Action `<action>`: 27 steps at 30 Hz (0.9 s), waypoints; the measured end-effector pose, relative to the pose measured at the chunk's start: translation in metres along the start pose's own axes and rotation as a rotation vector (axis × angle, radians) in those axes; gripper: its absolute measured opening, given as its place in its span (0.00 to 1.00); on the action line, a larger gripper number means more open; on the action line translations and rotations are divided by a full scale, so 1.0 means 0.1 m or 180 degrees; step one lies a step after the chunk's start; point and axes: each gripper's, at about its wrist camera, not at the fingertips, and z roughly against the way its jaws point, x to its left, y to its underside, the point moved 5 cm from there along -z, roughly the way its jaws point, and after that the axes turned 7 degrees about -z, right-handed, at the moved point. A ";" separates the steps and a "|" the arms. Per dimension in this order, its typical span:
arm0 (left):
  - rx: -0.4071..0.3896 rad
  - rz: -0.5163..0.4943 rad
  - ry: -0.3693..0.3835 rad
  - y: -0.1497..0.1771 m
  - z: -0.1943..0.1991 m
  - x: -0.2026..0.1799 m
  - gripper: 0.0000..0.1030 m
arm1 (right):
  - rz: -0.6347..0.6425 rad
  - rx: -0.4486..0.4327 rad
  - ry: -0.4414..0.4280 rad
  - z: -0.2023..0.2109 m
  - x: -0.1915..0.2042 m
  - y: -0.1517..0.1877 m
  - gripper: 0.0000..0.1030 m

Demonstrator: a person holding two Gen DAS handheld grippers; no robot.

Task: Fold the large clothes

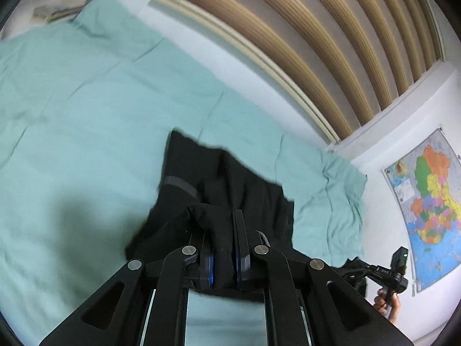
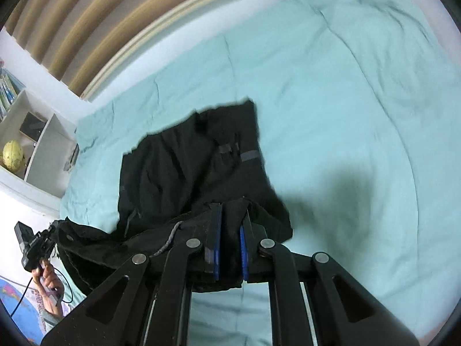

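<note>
Black cloth fills the narrow gap between the blue-padded fingers of the left gripper (image 1: 228, 248), which is pinching a bunched edge of the black garment (image 1: 230, 184). From that grip the soft, matte fabric drapes away in loose folds toward the bed, with a grey strip (image 1: 180, 186) sewn across its left side. In the right wrist view the right gripper (image 2: 230, 248) is likewise pinching a fold of the same garment between its blue pads, and a thin grey drawstring (image 2: 170, 239) trails over the cloth just left of the fingers. The garment hangs between the two grippers, its far part spread wrinkled on the bed.

Beneath and beyond it lies a pale teal quilt (image 1: 86, 121), smooth with stitched seams and shallow creases, carrying a dark soft shadow beside the garment. At the quilt's far edge runs a cream rail, and behind it a wall panel of ribbed brown slats (image 1: 317, 43).

To one side a hand (image 1: 387, 302) grips the other tool's handle near a colourful wall map (image 1: 429, 201). White shelves (image 2: 37, 150) hold a yellow globe (image 2: 13, 155) and a row of books.
</note>
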 end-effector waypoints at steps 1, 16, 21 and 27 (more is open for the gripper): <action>-0.0028 -0.0047 -0.0026 -0.17 -0.13 -0.02 0.10 | 0.0027 -0.0029 0.0004 -0.03 0.04 -0.12 0.13; 0.0605 0.0081 -0.1058 -0.92 -2.81 0.82 0.14 | -0.0152 0.0291 0.0805 -2.58 0.02 -1.73 0.17; 0.0821 0.0064 -0.1186 -0.65 -3.28 1.05 0.14 | -0.0015 0.0514 0.0965 -3.22 -0.10 -1.63 0.17; 0.0836 -0.0088 -0.1043 -0.79 -3.14 0.95 0.14 | -0.0050 0.0632 0.0852 -3.22 -0.15 -1.70 0.17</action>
